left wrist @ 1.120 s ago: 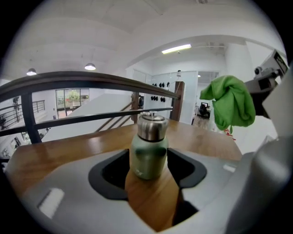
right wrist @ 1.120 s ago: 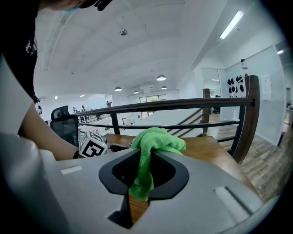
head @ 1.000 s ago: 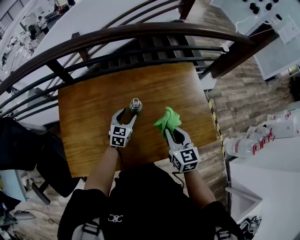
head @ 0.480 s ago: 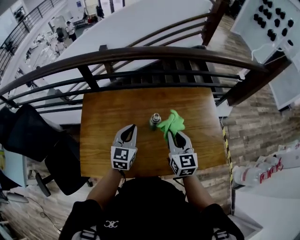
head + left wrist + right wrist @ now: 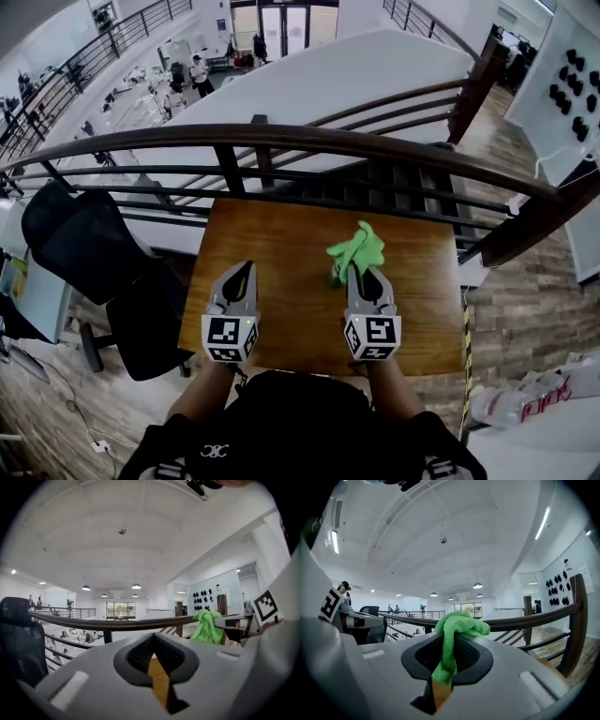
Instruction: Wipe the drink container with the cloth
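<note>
Nearest the camera, at the near edge of the wooden table (image 5: 281, 239), the person's dark-sleeved arms reach forward with a gripper in each hand, both marker cubes facing up. The left gripper (image 5: 245, 272) hangs over the table's near-left part; its jaws are pressed together with nothing between them, and only a sliver of brown tabletop shows through the narrow slit where they meet. The right gripper (image 5: 362, 274) is over the table's near-right part, level with the left one and well apart from it. Its jaws pinch the green cloth (image 5: 356, 251), which passes down between the pads and bunches up in a rumpled tuft beyond the tips, over the middle-right of the table. The drink container cannot be made out in any view. Along the table's far edge runs a dark curved railing (image 5: 281, 139) with thin horizontal bars under its top rail. A black office chair (image 5: 89, 248) stands off the table's left side. Past the railing, farther out, lies a bright white hall on a lower level with small figures in it.
</note>
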Demonstrator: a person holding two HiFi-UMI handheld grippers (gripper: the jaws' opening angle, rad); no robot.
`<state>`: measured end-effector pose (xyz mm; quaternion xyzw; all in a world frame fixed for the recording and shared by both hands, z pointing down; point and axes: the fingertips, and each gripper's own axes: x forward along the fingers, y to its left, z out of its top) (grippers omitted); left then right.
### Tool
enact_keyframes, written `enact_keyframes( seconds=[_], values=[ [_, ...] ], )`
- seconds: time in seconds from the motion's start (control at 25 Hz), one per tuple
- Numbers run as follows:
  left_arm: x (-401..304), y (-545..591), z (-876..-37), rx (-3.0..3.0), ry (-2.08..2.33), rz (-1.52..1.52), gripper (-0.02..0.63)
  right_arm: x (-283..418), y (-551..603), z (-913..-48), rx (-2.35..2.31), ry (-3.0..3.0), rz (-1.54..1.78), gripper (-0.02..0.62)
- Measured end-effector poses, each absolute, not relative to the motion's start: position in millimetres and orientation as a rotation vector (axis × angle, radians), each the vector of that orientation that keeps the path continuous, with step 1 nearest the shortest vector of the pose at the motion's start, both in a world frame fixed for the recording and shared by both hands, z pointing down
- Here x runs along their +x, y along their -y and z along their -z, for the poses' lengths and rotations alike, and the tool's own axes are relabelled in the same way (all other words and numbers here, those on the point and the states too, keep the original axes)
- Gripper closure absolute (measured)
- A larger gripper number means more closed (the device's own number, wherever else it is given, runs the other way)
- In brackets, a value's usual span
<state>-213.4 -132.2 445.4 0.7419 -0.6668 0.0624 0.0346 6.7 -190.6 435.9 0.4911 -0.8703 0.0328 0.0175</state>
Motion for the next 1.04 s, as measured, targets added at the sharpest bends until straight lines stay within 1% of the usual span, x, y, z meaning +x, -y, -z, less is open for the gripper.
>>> enact_keyframes(
  seconds=[0.32, 1.04],
  values=[
    [-229.2, 126.2, -437.8, 2.215, 2.112, -0.173, 0.554, 12.7, 195.3, -425.0, 1.576, 2.668, -0.096, 0.552],
    [-198.2, 146.3, -427.6, 2.252, 2.035, -0.063, 0.554, 24.8, 185.2, -408.8, 1.521, 2.768, -0.014, 0.552]
  ],
)
